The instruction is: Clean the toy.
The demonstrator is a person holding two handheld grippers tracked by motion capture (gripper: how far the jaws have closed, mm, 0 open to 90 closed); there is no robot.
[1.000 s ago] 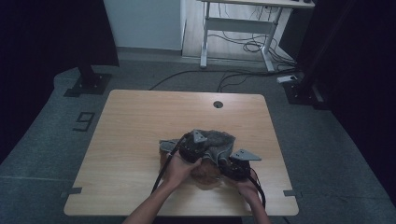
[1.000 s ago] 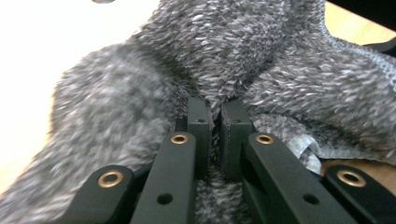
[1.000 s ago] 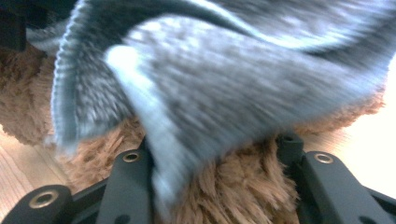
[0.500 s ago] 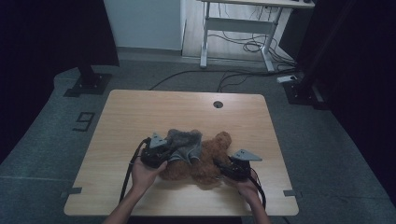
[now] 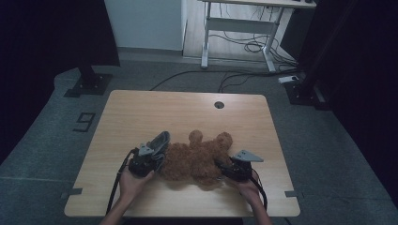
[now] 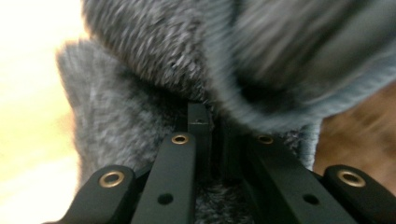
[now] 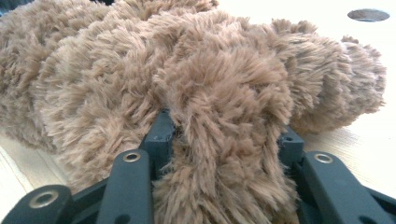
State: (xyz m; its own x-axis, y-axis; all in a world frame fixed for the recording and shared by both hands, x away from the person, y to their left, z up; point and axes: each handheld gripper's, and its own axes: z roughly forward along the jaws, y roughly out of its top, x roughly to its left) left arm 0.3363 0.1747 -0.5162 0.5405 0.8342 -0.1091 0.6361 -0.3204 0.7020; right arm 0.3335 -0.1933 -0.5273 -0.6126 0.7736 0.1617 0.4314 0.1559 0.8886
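High view: the brown plush bear lies bare near the bench's front edge, its grey knit garment apparently off and bunched just beside it at the left. The left gripper has its fingers pinched tight on that garment, while the right gripper clamps the bear's fur; judging by this, undressing is nearly done, and only setting the garment aside looks left.

Plush bear: warm brown, shaggy fur. Knit cloth: grey, flecked with lighter grey, ribbed edge more blue-grey. Gripper jaws: black, brass-coloured rivets. Table: light wood grain.
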